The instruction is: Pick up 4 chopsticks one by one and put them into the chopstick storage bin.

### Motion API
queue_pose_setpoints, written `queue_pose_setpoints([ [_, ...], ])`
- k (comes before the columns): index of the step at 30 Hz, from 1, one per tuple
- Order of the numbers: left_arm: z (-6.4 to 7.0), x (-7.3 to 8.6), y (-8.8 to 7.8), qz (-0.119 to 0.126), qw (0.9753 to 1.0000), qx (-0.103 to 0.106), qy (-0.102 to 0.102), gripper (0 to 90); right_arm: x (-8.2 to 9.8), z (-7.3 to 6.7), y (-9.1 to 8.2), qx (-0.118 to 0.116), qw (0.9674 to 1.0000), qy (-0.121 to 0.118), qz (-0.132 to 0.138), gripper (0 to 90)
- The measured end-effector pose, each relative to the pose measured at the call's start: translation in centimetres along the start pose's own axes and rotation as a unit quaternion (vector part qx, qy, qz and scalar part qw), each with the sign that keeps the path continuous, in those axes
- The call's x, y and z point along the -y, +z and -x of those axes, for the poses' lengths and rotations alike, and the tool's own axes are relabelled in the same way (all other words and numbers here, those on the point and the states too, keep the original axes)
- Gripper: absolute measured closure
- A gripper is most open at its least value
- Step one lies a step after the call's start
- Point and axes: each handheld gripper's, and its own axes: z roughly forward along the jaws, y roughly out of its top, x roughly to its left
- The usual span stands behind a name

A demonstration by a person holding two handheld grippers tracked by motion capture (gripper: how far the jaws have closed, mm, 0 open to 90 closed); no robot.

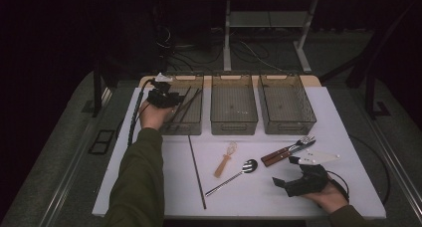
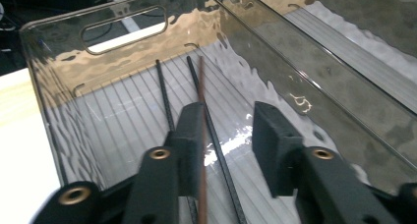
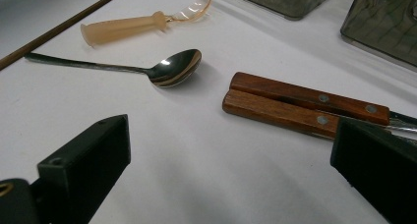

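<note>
Sorting cutlery by type into three bins. Left gripper (image 2: 223,135) hangs inside left bin (image 1: 195,127), jaws spread; brown chopstick (image 2: 202,135) lies loose between them, beside two black chopsticks (image 2: 164,94) on ribbed floor, pads not pressing. Judged: release step, like with like. Right gripper (image 3: 231,170) waits low over table (image 1: 164,187), jaws wide apart, holding nothing, aimed toward wooden-handled fork and knife (image 3: 300,106). Spoon (image 3: 174,68), small whisk (image 3: 133,25), one chopstick (image 1: 197,172) remain on table. Middle bin (image 1: 234,125) and right bin (image 1: 288,128) hold no cutlery.

chopsticks (image 2: 199,94) in left bin (image 1: 196,126) | spoon (image 1: 247,166) left of knife-fork pair (image 1: 286,151) on table (image 1: 249,197)
</note>
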Motion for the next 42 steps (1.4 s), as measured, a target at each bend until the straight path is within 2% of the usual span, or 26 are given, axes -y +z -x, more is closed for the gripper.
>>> queue_pose_setpoints([
  [3, 0.1, 0.0, -0.2, 0.002, 1.0, 0.005, -0.007, 57.6, 0.0, 0.0, 0.0, 0.0, 1.0, 0.001, -0.001, 1.4],
  [7, 0.5, -0.1, -0.8, -0.009, 0.9998, 0.017, -0.006, 50.8, 0.0, 0.0, 0.0, 0.002, 1.0, 0.001, -0.001, 1.4],
  [13, 1.5, -0.1, -2.9, -0.003, 0.9995, 0.03, -0.013, 46.2, 0.0, -0.1, 0.0, 0.005, 1.0, 0.002, -0.002, 1.4],
  [16, 2.3, 0.1, -3.9, -0.001, 0.9988, 0.045, -0.018, 44.8, 0.0, -0.1, 0.1, 0.006, 1.0, 0.0, -0.003, 1.4],
  [19, 3.4, 0.5, -5.2, -0.011, 0.9988, 0.047, -0.002, 43.1, 0.0, -0.1, 0.1, 0.007, 1.0, 0.0, -0.004, 1.4],
  [20, 3.7, 0.7, -5.4, -0.009, 0.9987, 0.049, -0.005, 43.0, 0.0, -0.1, 0.1, 0.008, 1.0, 0.0, -0.005, 1.4],
  [27, 6.1, 2.7, -6.9, -0.012, 0.9981, 0.06, 0.012, 42.5, 0.0, 0.0, 0.1, 0.01, 0.9999, -0.001, -0.008, 1.4],
  [31, 7.1, 4.2, -7.2, -0.02, 0.9972, 0.07, 0.017, 46.3, 0.0, 0.0, 0.1, 0.011, 0.9999, 0.0, -0.007, 1.4],
  [35, 7.9, 5.8, -6.9, -0.025, 0.9971, 0.071, 0.009, 52.6, 0.0, 0.0, 0.1, 0.011, 0.9999, 0.0, -0.006, 1.4],
  [42, 8.8, 7.7, -5.9, -0.039, 0.9975, 0.056, 0.017, 68.7, 0.0, -0.1, 0.1, 0.01, 0.9999, -0.003, -0.007, 1.4],
])
